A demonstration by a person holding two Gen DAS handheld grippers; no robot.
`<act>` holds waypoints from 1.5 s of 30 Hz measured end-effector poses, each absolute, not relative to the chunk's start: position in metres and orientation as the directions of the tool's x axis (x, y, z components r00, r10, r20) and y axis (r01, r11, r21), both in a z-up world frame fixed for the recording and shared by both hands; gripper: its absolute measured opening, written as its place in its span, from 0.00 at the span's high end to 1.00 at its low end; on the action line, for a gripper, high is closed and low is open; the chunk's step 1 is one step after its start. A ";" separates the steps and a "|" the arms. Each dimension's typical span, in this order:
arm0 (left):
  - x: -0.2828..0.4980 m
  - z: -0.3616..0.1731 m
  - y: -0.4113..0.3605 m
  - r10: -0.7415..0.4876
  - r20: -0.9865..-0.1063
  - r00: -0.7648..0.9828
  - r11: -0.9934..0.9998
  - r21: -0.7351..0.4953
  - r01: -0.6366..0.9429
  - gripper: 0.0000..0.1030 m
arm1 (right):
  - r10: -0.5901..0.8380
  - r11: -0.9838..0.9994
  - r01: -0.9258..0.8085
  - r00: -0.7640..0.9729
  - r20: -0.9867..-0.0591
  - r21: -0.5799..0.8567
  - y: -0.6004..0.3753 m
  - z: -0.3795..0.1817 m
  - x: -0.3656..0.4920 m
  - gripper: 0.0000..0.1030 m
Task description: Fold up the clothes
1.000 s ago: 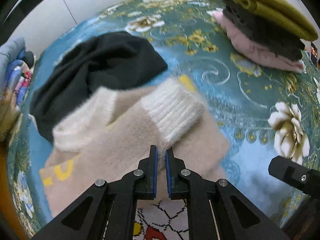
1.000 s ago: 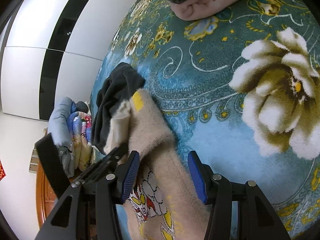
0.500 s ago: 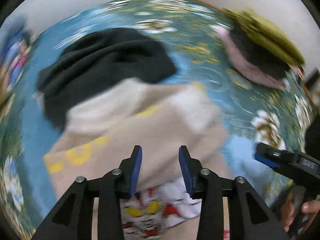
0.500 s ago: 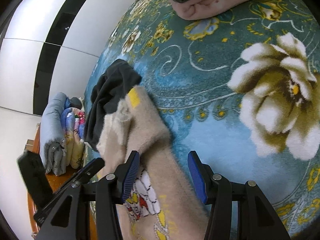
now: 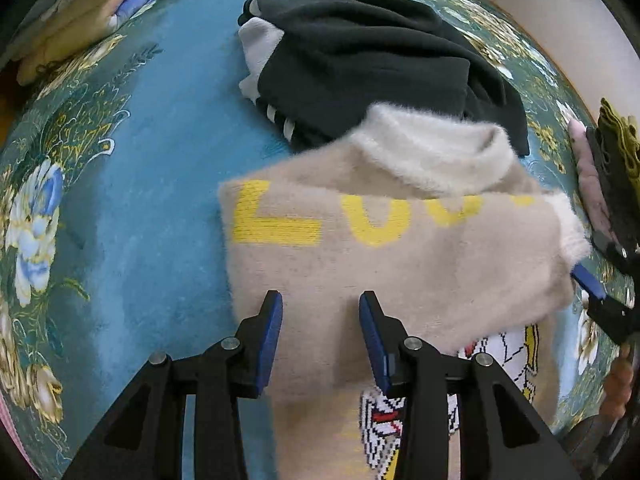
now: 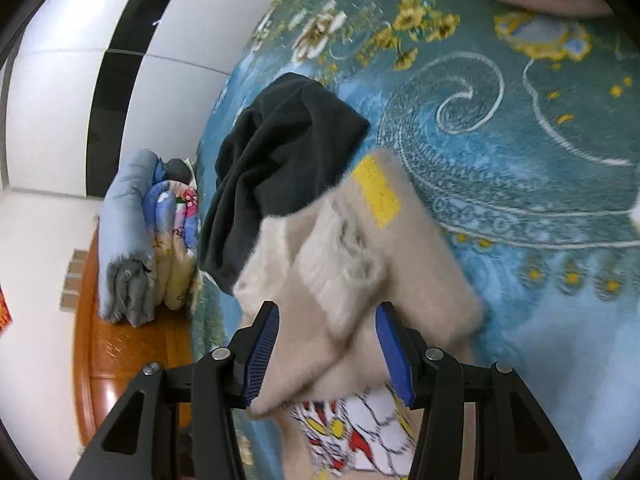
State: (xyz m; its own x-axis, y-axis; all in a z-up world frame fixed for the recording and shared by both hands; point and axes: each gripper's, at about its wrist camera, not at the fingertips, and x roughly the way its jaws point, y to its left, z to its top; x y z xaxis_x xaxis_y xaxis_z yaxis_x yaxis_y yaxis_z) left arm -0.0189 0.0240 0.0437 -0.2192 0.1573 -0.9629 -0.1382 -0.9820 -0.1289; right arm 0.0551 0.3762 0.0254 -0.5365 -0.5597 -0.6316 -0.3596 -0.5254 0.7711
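A fluffy beige sweater with yellow letters and a cartoon print lies folded over on the teal floral blanket. My left gripper is open and empty, its jaws just above the sweater's near part. My right gripper is open with the sweater's folded edge between its jaws, not clamped. The right gripper also shows in the left wrist view at the sweater's right edge. A black garment lies crumpled behind the sweater, partly under it.
A stack of folded clothes, pink, dark and olive, sits at the right. Folded quilts lie at the blanket's left end, by an orange wooden bed edge. White wardrobe doors stand behind.
My left gripper opened and let go of the sweater's cuff, then swung left. The sleeve now lies folded across the sweater. My right gripper stayed open and shifted toward the sweater's edge.
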 end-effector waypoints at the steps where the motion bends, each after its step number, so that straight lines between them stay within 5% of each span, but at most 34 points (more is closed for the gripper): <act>1: -0.019 0.043 0.024 0.159 -0.963 -0.219 -0.982 -0.131 -0.137 0.60 | -0.564 -0.516 -0.370 -0.532 -0.631 0.773 0.376 0.022 0.050 0.48; 5: -0.019 0.042 0.023 0.165 -0.962 -0.217 -0.981 -0.138 -0.133 0.60 | -0.579 -0.485 -0.403 -0.517 -0.630 0.776 0.377 0.013 0.031 0.56; 7: -0.018 0.041 0.023 0.168 -0.962 -0.216 -0.981 -0.142 -0.131 0.60 | -0.578 -0.490 -0.405 -0.512 -0.635 0.772 0.376 0.014 0.028 0.88; 16: -0.015 0.047 0.023 0.213 -0.947 -0.241 -0.974 -0.186 -0.131 0.60 | -0.556 -0.533 -0.210 -0.643 -0.526 0.820 0.380 0.068 0.058 0.89; 23: -0.016 0.034 0.032 0.179 -0.960 -0.215 -0.978 -0.148 -0.149 0.60 | -0.494 -0.569 -0.366 -0.563 -0.662 0.736 0.391 0.020 0.071 0.89; 33: -0.022 0.026 0.044 0.131 -0.975 -0.179 -0.984 -0.106 -0.142 0.59 | -0.545 -0.513 -0.413 -0.521 -0.657 0.752 0.403 -0.003 0.073 0.87; 39: -0.014 0.050 0.027 0.209 -0.962 -0.179 -0.977 -0.195 -0.089 0.59 | -0.545 -0.534 -0.392 -0.518 -0.659 0.749 0.417 0.022 0.089 0.84; 45: 0.011 0.061 -0.001 0.253 -0.955 -0.154 -0.967 -0.250 -0.039 0.59 | -0.600 -0.627 -0.383 -0.317 -0.735 0.678 0.409 0.020 0.122 0.78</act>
State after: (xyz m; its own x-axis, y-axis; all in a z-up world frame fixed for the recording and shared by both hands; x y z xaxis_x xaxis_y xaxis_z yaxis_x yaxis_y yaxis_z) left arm 0.0114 -0.0006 0.0614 -0.1540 0.2535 -0.9550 -0.0389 -0.9673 -0.2505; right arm 0.1216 0.4089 0.0197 -0.3174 -0.5998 -0.7345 -0.3832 -0.6274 0.6779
